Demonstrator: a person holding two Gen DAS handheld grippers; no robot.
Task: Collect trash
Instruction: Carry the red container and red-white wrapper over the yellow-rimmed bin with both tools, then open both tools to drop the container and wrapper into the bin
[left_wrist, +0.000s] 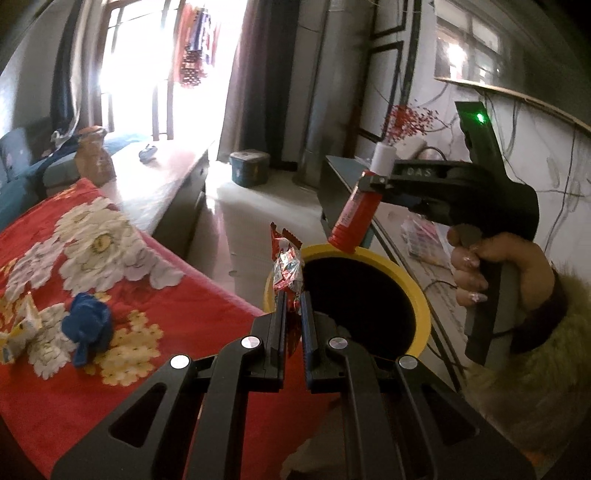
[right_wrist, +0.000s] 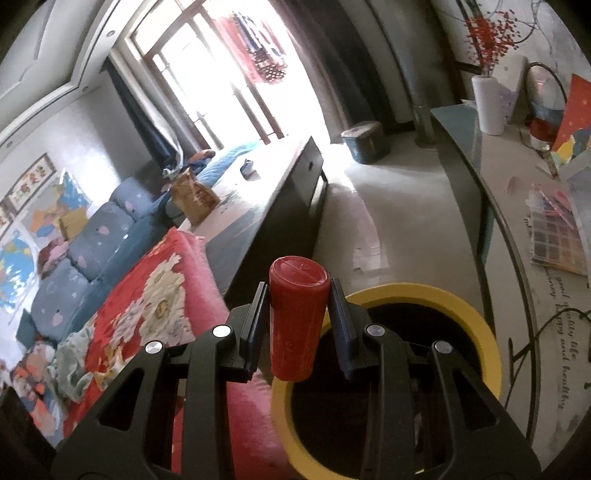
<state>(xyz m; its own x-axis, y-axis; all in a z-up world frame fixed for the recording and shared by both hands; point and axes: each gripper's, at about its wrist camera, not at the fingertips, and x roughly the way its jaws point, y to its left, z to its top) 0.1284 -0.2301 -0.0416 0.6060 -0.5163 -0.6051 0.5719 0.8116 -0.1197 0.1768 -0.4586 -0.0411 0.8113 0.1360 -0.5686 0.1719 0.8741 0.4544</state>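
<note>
Landmark: round yellow-rimmed bin (left_wrist: 421, 295), dark inside. Left of it, a crumpled blue wad (left_wrist: 86, 325) on the red floral blanket (left_wrist: 55, 387). At its left rim, the left gripper (left_wrist: 293, 306) pinches a crinkled red-and-white wrapper (left_wrist: 288, 273). Over its far rim, the right gripper (right_wrist: 297, 299) clamps a smooth red cylindrical bottle (right_wrist: 295, 321).

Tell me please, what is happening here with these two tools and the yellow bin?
A person is collecting trash with a hand-held gripper in each hand. The left gripper is shut on a red and white snack wrapper, and the right gripper clamps a red bottle. Both are held at the open yellow bin. A blue crumpled piece and another wrapper lie on the red floral blanket.
</note>
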